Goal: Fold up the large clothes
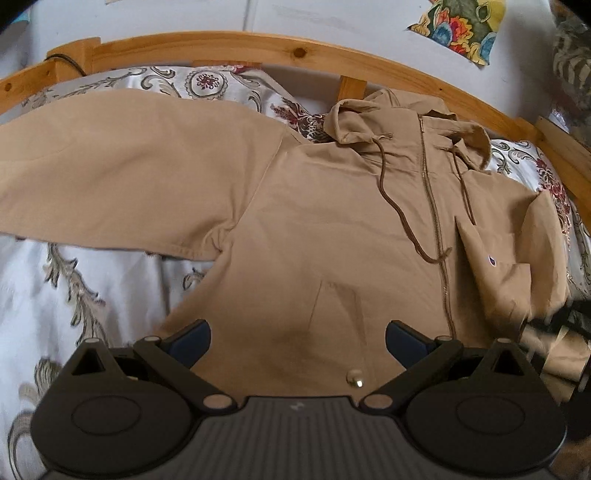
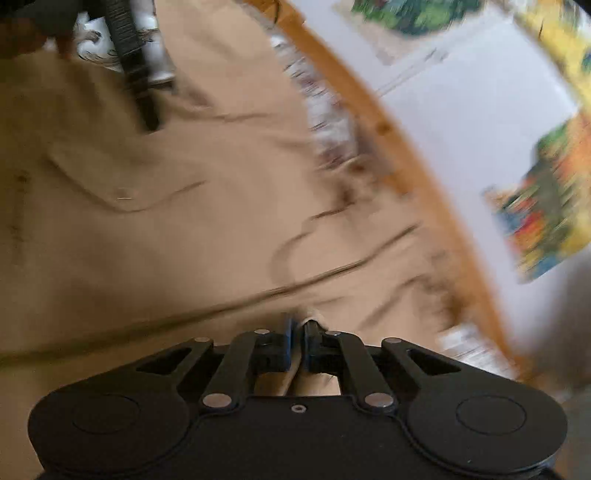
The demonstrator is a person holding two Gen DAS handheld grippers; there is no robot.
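Bed is carrying the hoodie; right gripper is pinching its sleeve, folding inward; left gripper is hovering spread apart, likely taking the other sleeve next.

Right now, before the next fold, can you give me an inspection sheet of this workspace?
Surface: bed with white floral bedspread, inside a wooden bed frame.
Job's things: tan zip hoodie lies front up, one sleeve spread out, the other sleeve folded over the chest; zipper closed.
Clutter: nothing seen.
Grippers: left gripper open above the hem, holding nothing; right gripper shut on tan fabric, view blurred.
Cables: a dark cable at the frame's corner; brown hood drawstrings lie loose.
Surroundings: white wall with colourful pictures.
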